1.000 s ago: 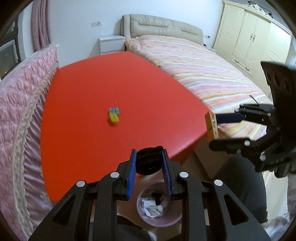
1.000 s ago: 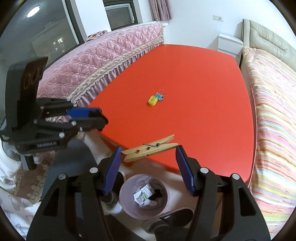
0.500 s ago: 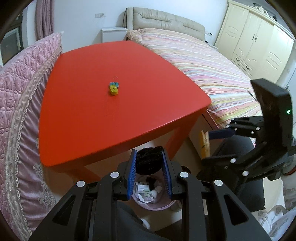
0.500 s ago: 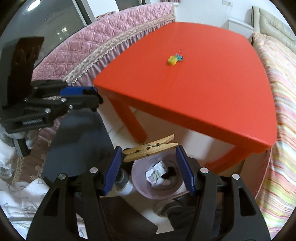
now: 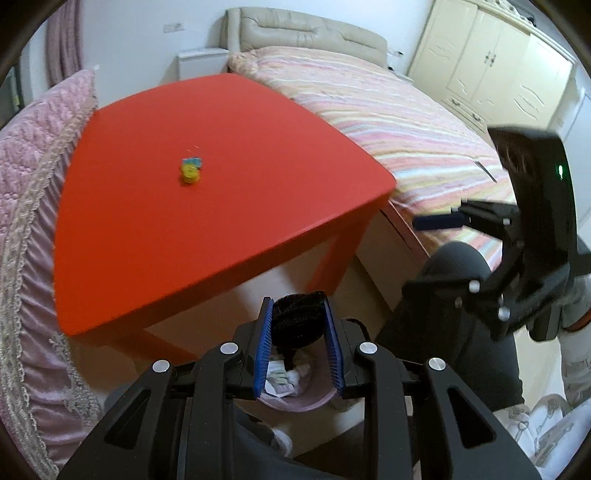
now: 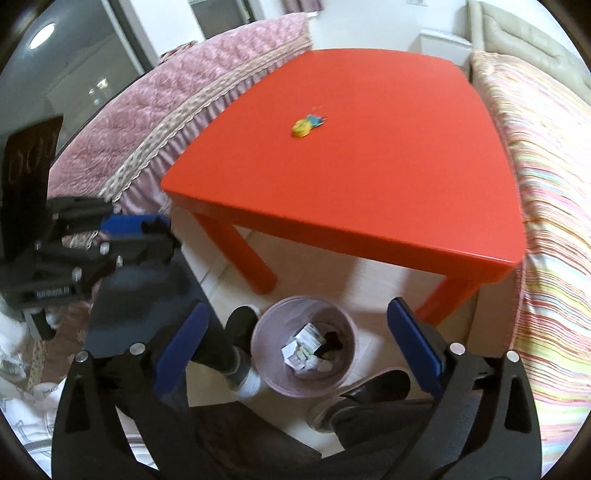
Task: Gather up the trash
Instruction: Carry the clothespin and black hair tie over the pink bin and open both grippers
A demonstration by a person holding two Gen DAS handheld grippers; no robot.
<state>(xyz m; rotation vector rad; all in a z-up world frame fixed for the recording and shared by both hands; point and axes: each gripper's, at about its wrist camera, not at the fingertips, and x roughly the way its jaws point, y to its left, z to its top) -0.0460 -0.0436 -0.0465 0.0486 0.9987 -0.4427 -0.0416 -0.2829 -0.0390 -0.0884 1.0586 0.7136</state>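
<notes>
The right gripper point(image 6: 297, 341) has spread wide over the bin point(image 6: 303, 356); its clothespin is gone (half a second ago it was clamped). The left gripper point(image 5: 298, 341) still pinches the black scrunchie point(image 5: 297, 323) above the bin.

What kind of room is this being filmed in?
Most likely a bedroom: a bed with a striped cover and padded headboard, a cream wardrobe, and a red table standing beside the bed.

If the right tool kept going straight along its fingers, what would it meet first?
Most likely the pink trash bin on the floor, sitting between the open right tool fingers in the right wrist view; nothing visible lies between, though depth is uncertain.
</notes>
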